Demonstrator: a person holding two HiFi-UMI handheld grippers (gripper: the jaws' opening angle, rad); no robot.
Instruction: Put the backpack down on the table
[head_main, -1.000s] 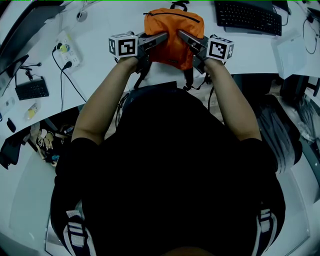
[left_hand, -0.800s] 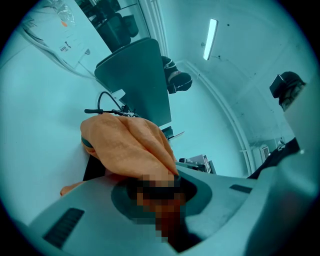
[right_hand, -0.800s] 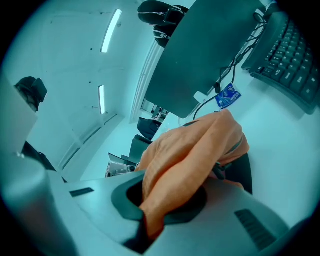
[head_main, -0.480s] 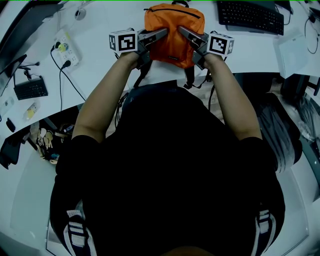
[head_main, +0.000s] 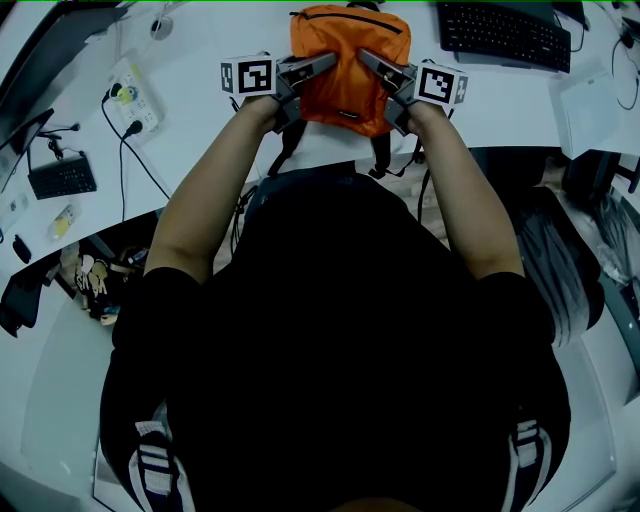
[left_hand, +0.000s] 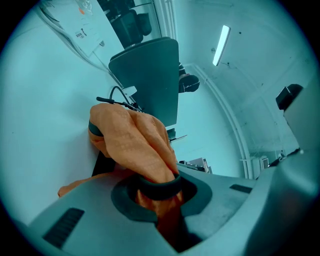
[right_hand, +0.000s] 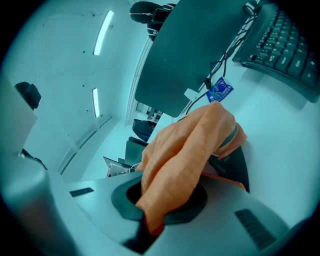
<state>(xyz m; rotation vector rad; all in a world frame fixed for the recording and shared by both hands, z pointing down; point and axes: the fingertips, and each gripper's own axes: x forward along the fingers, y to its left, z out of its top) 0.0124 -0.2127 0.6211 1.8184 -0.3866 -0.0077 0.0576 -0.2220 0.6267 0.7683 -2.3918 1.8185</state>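
Both arms (head_main: 210, 190) stretch forward toward the backpack (head_main: 348, 40); left gripper (head_main: 322, 64) and right gripper (head_main: 366, 60) each clamp its fabric, one at either side, tips angled inward

The white table (head_main: 200, 60) carries a black keyboard (head_main: 503, 35) and a power strip (head_main: 133, 96).

Orange backpack (head_main: 348, 62); white table (head_main: 210, 100); black keyboard (head_main: 505, 35).
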